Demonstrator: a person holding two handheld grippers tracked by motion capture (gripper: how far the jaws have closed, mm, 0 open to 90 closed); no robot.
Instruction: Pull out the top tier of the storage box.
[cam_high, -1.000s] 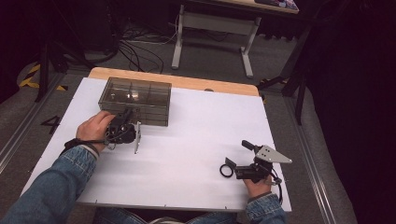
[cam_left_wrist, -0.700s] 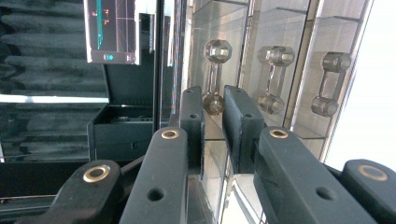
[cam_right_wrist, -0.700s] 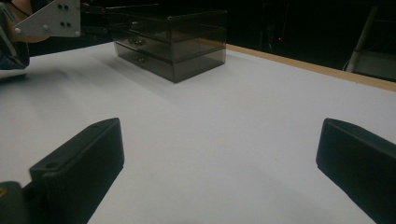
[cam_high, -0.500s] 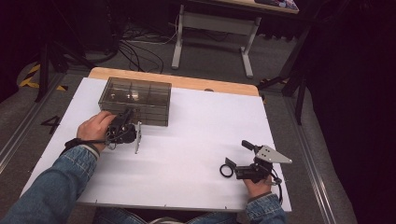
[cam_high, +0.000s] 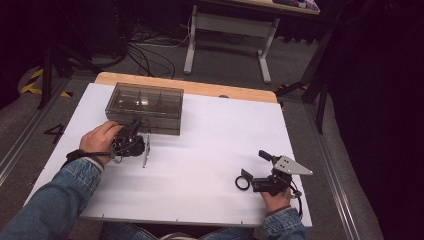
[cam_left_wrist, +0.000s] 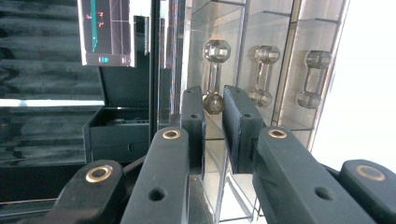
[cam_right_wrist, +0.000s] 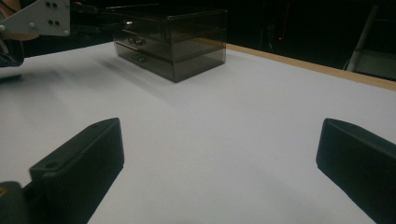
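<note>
From above, we see the left hand (cam_high: 100, 140) lying low on the tabletop (cam_high: 215, 150), its left tongs (cam_high: 136, 131) against the drawer box (cam_high: 145, 106). Along the left tongs (cam_left_wrist: 214, 109), we find them clenched on a drawer handle (cam_left_wrist: 215, 74). The right tongs (cam_right_wrist: 219, 163) rest released, apart.

Glossy clear plastic drawer box (cam_high: 145, 106) — apparently; matt white table (cam_high: 210, 160).

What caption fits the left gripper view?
Left gripper, jaws nearly shut around a drawer handle of the clear drawer box.
</note>
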